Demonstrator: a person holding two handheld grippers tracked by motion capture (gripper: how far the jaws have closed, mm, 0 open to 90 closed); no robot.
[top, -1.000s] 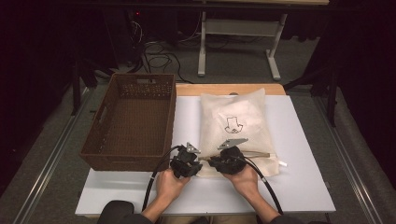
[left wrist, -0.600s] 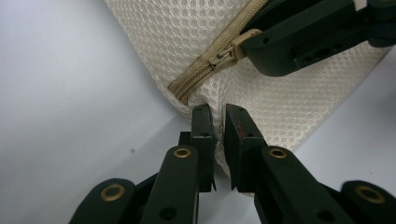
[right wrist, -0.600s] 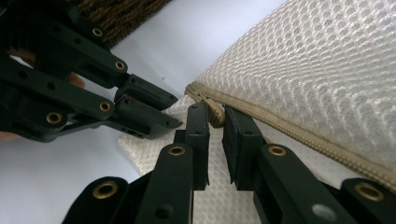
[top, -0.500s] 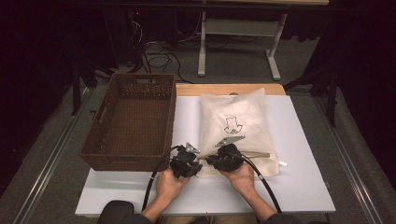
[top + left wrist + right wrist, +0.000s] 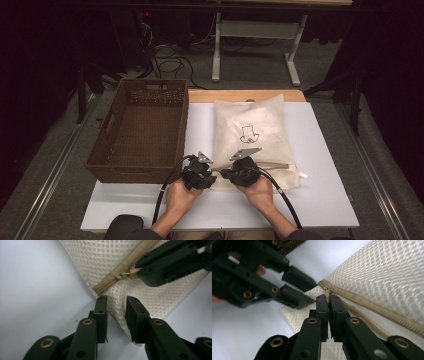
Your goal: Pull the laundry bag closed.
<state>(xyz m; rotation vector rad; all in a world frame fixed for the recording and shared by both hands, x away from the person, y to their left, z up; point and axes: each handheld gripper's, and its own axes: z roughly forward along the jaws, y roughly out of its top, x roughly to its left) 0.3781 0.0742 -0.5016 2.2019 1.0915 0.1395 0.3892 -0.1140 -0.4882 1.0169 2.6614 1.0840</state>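
The right gripper [image 5: 328, 305] has closed in, jaws pinching the zipper pull [image 5: 125, 273]; the left gripper [image 5: 116, 315], jaws spread around the mesh bag [image 5: 252, 127] corner, seemingly braces for unzipping.

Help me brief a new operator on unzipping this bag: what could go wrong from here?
1. The right gripper pinches only the small zipper pull; it could slip out under tension.
2. The left gripper has its jaws apart around the mesh bag corner; unclamped, the bag may slide along the table instead of unzipping.
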